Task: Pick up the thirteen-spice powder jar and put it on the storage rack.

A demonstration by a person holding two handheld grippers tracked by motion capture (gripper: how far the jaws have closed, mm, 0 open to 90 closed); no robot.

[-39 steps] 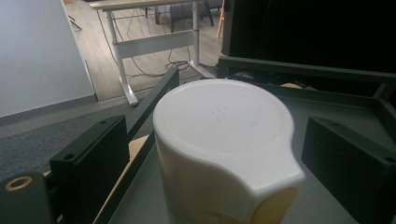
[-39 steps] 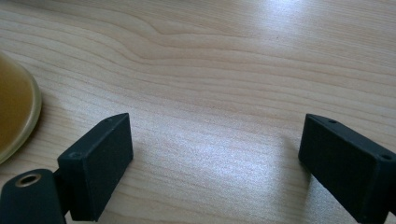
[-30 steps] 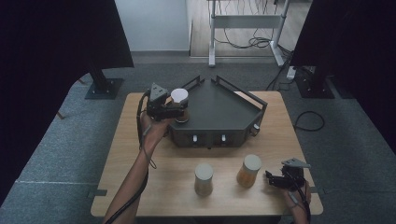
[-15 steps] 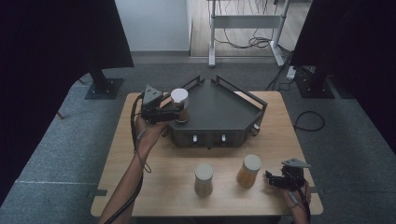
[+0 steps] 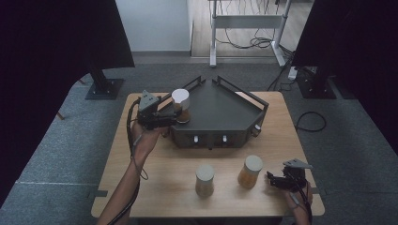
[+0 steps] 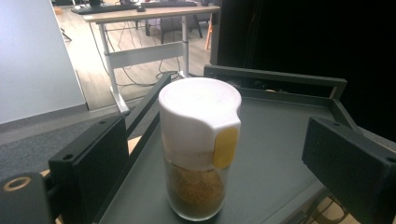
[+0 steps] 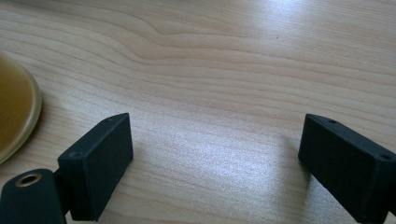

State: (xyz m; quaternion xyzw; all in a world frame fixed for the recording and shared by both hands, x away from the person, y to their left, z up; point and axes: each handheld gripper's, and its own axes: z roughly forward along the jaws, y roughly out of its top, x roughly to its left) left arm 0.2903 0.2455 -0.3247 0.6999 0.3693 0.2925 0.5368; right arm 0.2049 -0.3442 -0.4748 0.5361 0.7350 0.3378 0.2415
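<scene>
High view: the left gripper (image 5: pixel 174 114) sits at the left corner of the dark grey metal tray with raised rails (image 5: pixel 220 110), at the far middle of the light wooden table (image 5: pixel 155 187). A clear jar of brown granules with a white cap (image 5: pixel 180 106) stands upright on that corner of the tray, between the jaws. Left gripper view confirms the relation: the jar (image 6: pixel 200 148) is centred between the two black jaws, with a visible gap on each side, so the jaws stand apart and do not press on it. A yellow tab on the cap faces the camera.

At the near right edge of the table the right gripper (image 5: pixel 272 178) lies low, just beside a jar of amber contents with a pale lid (image 5: pixel 249 171). Right gripper view shows its jaws spread wide over bare wood, holding nothing. A second jar with a grey-white lid (image 5: pixel 204 180) stands left of the amber one, well apart from the tray.
</scene>
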